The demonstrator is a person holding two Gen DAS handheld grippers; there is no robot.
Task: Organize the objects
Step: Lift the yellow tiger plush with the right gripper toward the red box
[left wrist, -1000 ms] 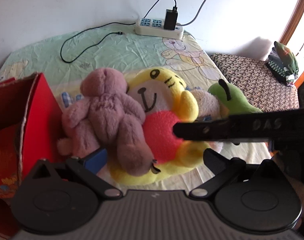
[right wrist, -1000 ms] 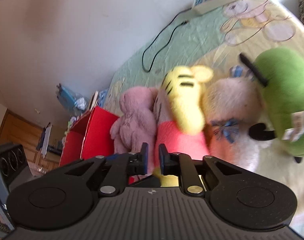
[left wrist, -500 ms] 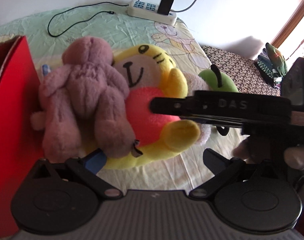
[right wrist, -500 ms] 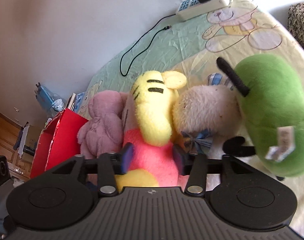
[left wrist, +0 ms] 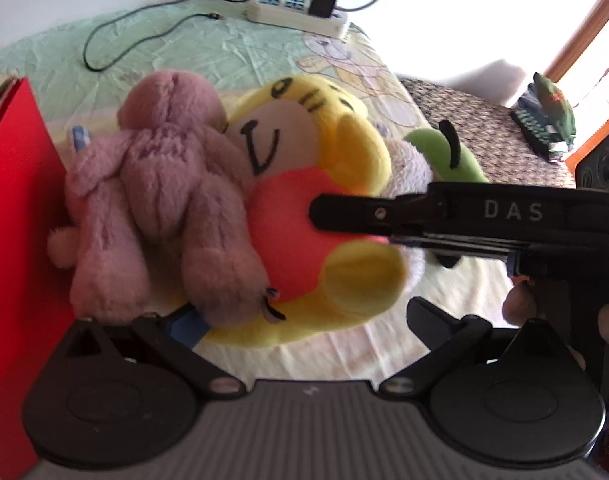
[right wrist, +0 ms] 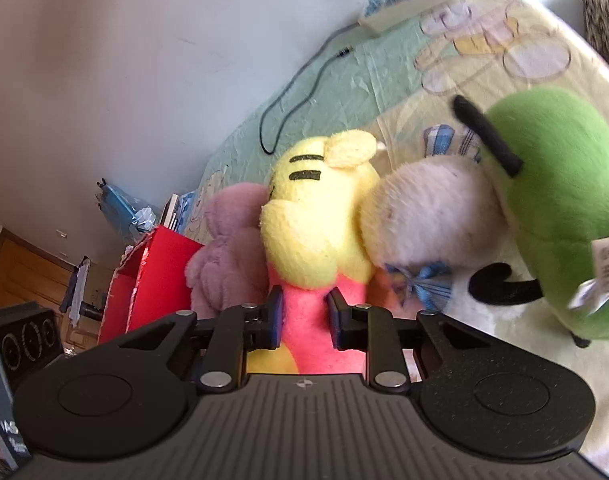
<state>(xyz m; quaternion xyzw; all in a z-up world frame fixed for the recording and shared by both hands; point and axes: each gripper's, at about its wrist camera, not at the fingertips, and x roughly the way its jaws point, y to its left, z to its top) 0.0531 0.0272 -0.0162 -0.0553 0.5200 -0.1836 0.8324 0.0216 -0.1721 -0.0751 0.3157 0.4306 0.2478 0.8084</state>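
1. Our right gripper had its fingers pinched onto the pink belly of the yellow tiger, jaws narrowed into the soft plush, likely to lift it.
2. Our left gripper hung over the pile with its fingers wide apart and empty, probably waiting.
3. The tiger lay on the bed between the mauve bear and a pale toy.
4. Beyond sat a green apple.
5. We counted four plush toys and one red box, just beside the bear, presumably their destination.
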